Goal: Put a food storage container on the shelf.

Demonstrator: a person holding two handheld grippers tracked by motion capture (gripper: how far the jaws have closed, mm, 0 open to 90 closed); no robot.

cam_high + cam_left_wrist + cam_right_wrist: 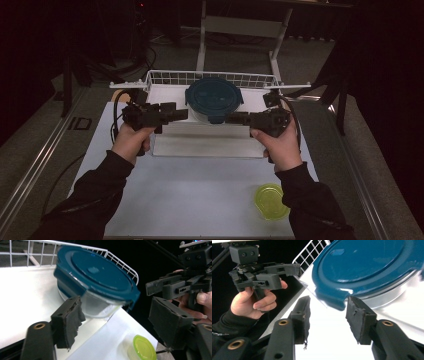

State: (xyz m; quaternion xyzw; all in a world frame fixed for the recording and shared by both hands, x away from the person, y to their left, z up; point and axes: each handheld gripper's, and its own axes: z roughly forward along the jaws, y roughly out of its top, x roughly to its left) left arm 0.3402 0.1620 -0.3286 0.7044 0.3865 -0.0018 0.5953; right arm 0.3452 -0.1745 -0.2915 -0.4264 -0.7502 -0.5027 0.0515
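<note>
At the near edge of the white wire-rimmed tray [165,79], the blue-lidded round glass container [214,99] sits between the left gripper [181,114] and right gripper [233,119], both agape and empty, so an uneven squeeze on its latch tabs could tip it.

- A round container with a blue lid [214,99] sits at 12 o'clock on the white bench [190,195], in front of a wire basket [165,78].
- Left gripper [182,114] is just at its 9 o'clock, right gripper [231,119] at its 4 o'clock; both point inward.
- A yellow-green lidded cup [271,201] stands at 5 o'clock.
</note>
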